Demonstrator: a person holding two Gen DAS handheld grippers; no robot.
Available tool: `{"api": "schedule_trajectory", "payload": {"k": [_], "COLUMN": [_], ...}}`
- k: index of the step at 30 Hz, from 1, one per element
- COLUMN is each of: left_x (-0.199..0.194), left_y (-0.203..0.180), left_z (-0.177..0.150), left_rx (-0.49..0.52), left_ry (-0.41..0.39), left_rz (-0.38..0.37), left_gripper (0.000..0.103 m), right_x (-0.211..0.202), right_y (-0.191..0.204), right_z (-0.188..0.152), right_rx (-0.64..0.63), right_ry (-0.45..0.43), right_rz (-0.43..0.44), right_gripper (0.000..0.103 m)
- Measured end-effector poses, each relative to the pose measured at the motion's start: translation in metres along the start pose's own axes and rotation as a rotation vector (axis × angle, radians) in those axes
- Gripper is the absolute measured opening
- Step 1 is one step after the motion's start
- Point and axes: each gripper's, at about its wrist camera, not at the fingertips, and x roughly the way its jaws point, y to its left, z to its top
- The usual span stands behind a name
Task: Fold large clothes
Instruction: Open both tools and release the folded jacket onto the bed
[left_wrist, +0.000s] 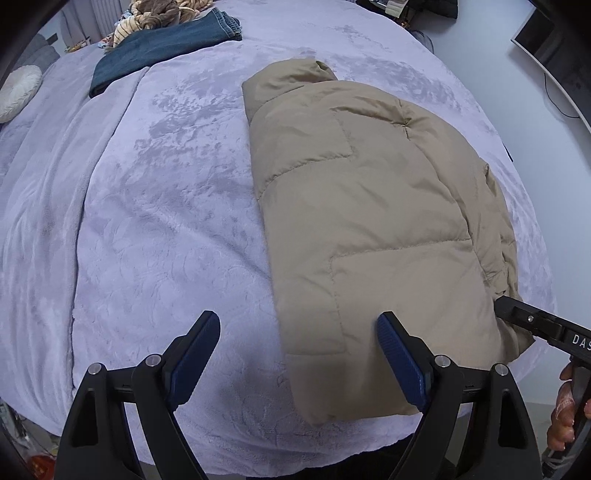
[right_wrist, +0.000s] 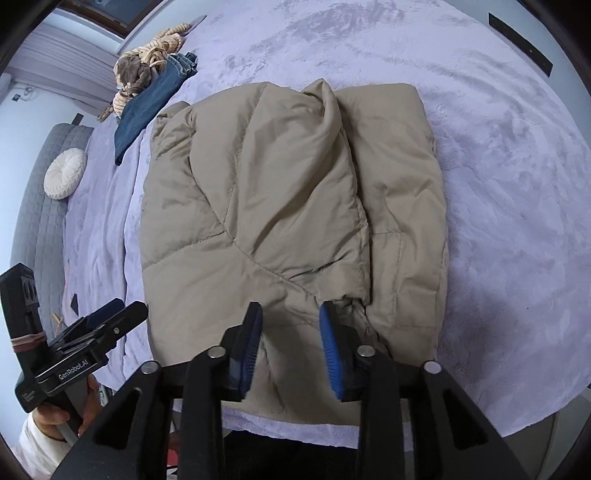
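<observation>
A tan puffer jacket (left_wrist: 362, 206) lies folded lengthwise on the lavender bed cover (left_wrist: 159, 206), with a sleeve laid across its top. It also shows in the right wrist view (right_wrist: 280, 206). My left gripper (left_wrist: 295, 332) is open and empty, hovering over the jacket's near left corner; it shows in the right wrist view (right_wrist: 110, 314) at the left. My right gripper (right_wrist: 290, 317) is open, low over the jacket's near hem by the sleeve cuff, with fabric between its blue pads (right_wrist: 328, 343). Its tip shows in the left wrist view (left_wrist: 517, 310) at the jacket's right edge.
Folded blue jeans (left_wrist: 162, 44) and a heap of striped clothes (left_wrist: 147, 14) lie at the far left of the bed. A round white cushion (right_wrist: 62, 173) rests on a grey headboard (right_wrist: 33, 221). A monitor (left_wrist: 546, 40) stands to the right. The bed's near edge is just under my grippers.
</observation>
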Motion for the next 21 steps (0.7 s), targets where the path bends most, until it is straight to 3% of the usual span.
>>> {"api": "schedule_trajectory", "payload": {"k": [8,9,10,18,21], "left_x": [-0.009,-0.011,-0.012,-0.019,-0.021], "left_y": [0.015,0.017,0.018,0.03,0.034], "left_z": [-0.009,-0.01,-0.01,-0.011,-0.01], "left_rx": [0.015,0.018,0.019,0.036,0.031], "left_ry": [-0.01,-0.014,-0.019,-0.037,-0.044], "left_rz": [-0.014,-0.021,-0.023,-0.035,-0.038], "left_gripper": [0.088,0.1,0.103,0.103,0.103], "right_x": [-0.006,-0.006,-0.006,-0.009,-0.015], "right_y": [0.015,0.017,0.02,0.033,0.04], "right_z": [-0.018,-0.019,-0.021,-0.028,-0.031], "right_rx": [0.031,0.035,0.038,0.051,0.051], "right_ry": [-0.03,-0.034,-0.037,-0.069,-0.094], "right_rz": [-0.012,-0.016,-0.018,-0.04,-0.045], "right_gripper": [0.047,0.048,0.049,0.057,0.068]}}
